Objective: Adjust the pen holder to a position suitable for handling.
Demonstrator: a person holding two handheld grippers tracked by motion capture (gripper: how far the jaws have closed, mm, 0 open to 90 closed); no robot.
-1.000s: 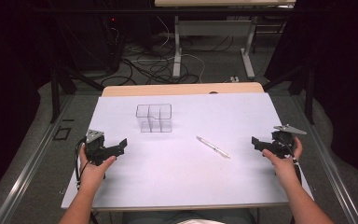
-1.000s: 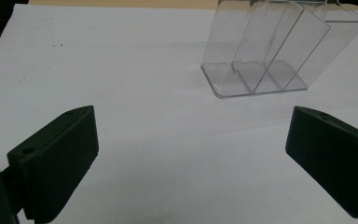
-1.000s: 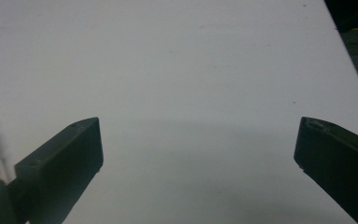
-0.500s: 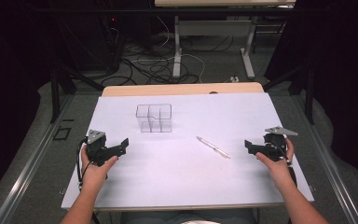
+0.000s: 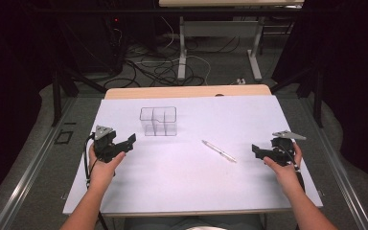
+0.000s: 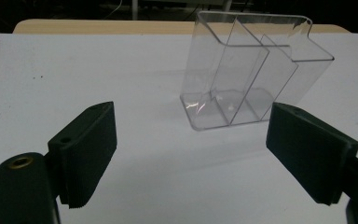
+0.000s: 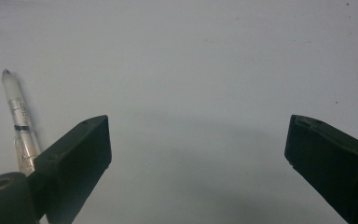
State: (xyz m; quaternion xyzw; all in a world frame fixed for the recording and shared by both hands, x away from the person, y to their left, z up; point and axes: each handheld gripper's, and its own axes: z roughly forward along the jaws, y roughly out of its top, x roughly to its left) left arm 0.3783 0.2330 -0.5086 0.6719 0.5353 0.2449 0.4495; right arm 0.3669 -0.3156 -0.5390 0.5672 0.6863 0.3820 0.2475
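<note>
The left gripper [image 5: 124,143] sits at the left side of the white table [image 5: 182,191], held in the person's left hand [image 5: 101,165], its jaws spread with nothing between them; they have just been closing a little. In the left gripper view the bare white surface lies between its pads, and just beyond them stands the clear divided organizer [image 6: 249,70], upright, a short way off and slightly right of the jaws' line. In the high view the organizer [image 5: 158,120] is on the far left-centre of the table, beyond and to the right of this gripper, not touching it.

The right gripper [image 5: 261,152] rests at the right edge in the right hand [image 5: 282,167], jaws wide apart and empty. The pen [image 5: 219,151] lies flat between the two grippers, near the right one and to its left, slanting from far-left to near-right. In the right gripper view the pen [image 7: 18,123] lies outside the left jaw, partly hidden behind it.

Cables [image 5: 158,67] lie on the floor beyond the table's far edge.
</note>
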